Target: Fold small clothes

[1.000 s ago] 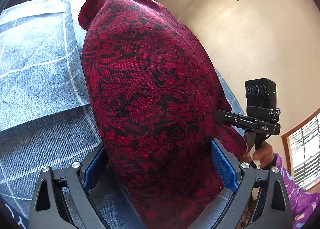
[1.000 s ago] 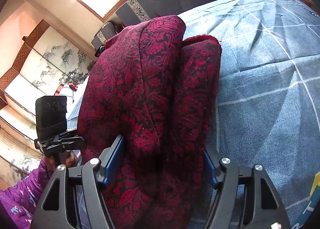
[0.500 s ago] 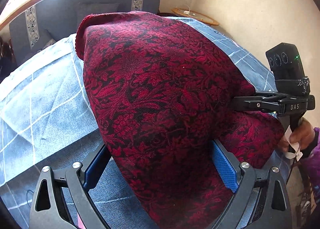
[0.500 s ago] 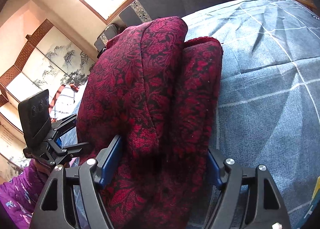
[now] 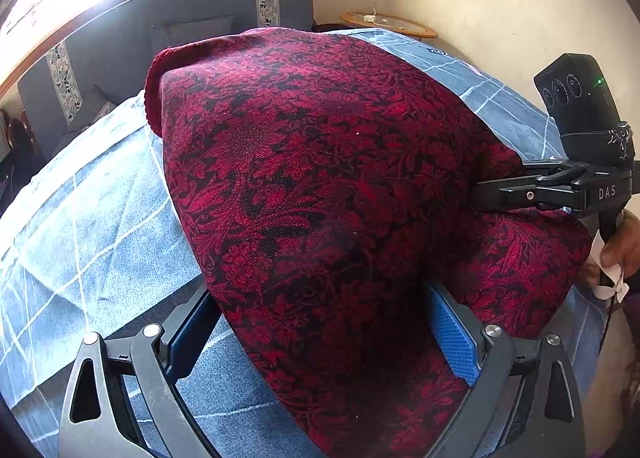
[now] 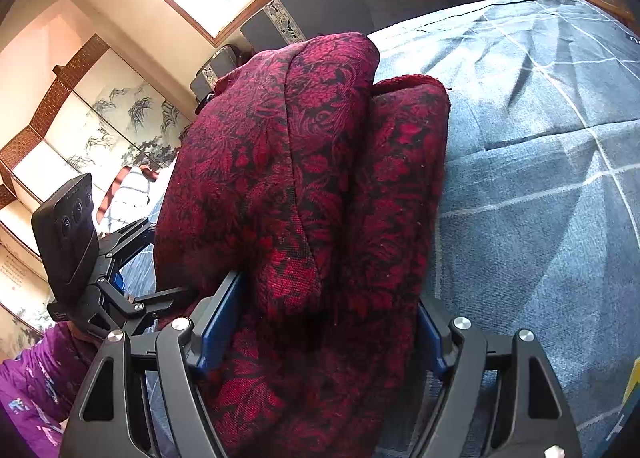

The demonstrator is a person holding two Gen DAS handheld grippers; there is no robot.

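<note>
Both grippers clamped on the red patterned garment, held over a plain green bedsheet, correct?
Not quite: the sheet is blue with thin white grid lines, not plain green, as both wrist views show. The rest holds: the left gripper and the right gripper each have the red patterned garment between their fingers above it.

Red-and-black floral knit garment (image 5: 320,185) – bunched, doubled over – raised above the bedspread.
</note>
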